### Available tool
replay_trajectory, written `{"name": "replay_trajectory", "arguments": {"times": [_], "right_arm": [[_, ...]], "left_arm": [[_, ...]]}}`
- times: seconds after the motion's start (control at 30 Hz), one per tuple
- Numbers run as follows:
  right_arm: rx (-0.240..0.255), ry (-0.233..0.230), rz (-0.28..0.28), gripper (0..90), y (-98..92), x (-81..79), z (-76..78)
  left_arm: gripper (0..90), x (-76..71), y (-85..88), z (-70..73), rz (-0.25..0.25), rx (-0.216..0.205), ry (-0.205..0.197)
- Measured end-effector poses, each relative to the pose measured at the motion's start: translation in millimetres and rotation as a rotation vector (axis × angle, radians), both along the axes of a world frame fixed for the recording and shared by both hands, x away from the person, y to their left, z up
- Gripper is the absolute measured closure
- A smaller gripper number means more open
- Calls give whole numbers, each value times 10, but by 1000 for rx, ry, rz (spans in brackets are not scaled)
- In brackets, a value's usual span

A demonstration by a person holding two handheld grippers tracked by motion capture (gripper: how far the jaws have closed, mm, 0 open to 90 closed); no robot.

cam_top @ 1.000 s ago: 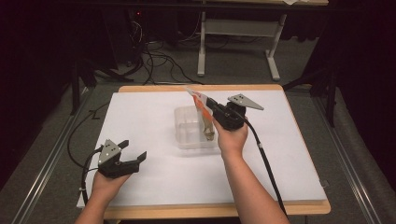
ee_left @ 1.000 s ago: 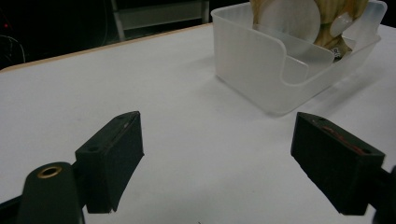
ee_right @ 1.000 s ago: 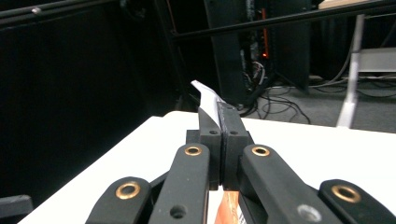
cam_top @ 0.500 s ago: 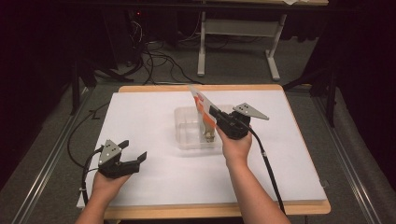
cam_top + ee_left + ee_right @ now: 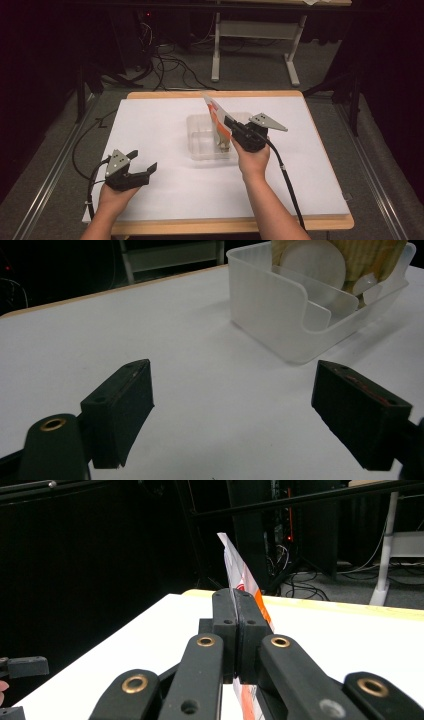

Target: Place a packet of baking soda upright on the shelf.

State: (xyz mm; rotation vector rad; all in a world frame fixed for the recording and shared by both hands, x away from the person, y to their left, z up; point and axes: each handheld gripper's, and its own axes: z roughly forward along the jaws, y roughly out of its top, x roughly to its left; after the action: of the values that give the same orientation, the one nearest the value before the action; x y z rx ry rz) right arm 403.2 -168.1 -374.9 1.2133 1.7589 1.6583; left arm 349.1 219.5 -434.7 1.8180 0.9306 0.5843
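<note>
Above clear bin, right gripper jaws clamp orange-white packet; left gripper jaws spread, resting on desk.

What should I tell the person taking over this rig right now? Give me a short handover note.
Right gripper: shut on a thin white and orange packet, held tilted above the clear plastic bin.
Left gripper: open, holding nothing, low over the white table to the left of the bin.
Bin: mid-table, already holding some pale round and tan items; what they are is hard to tell.
Done: packet gripped and lifted.
Left: whether the packet is going in or coming out cannot be told; probably finish placing it, then release.
</note>
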Motion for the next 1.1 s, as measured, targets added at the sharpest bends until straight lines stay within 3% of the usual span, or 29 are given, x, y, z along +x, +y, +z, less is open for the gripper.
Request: {"name": "replay_trajectory", "arguments": {"times": [0.57,1.1], "right_arm": [[5,1,-8,900,-54,-81,-131],[-21,0,-2,860,2,-29,-21]], "left_arm": [[175,5,-14,-9,-2,8,1],[175,6,1,-3,-2,7,1]]}}
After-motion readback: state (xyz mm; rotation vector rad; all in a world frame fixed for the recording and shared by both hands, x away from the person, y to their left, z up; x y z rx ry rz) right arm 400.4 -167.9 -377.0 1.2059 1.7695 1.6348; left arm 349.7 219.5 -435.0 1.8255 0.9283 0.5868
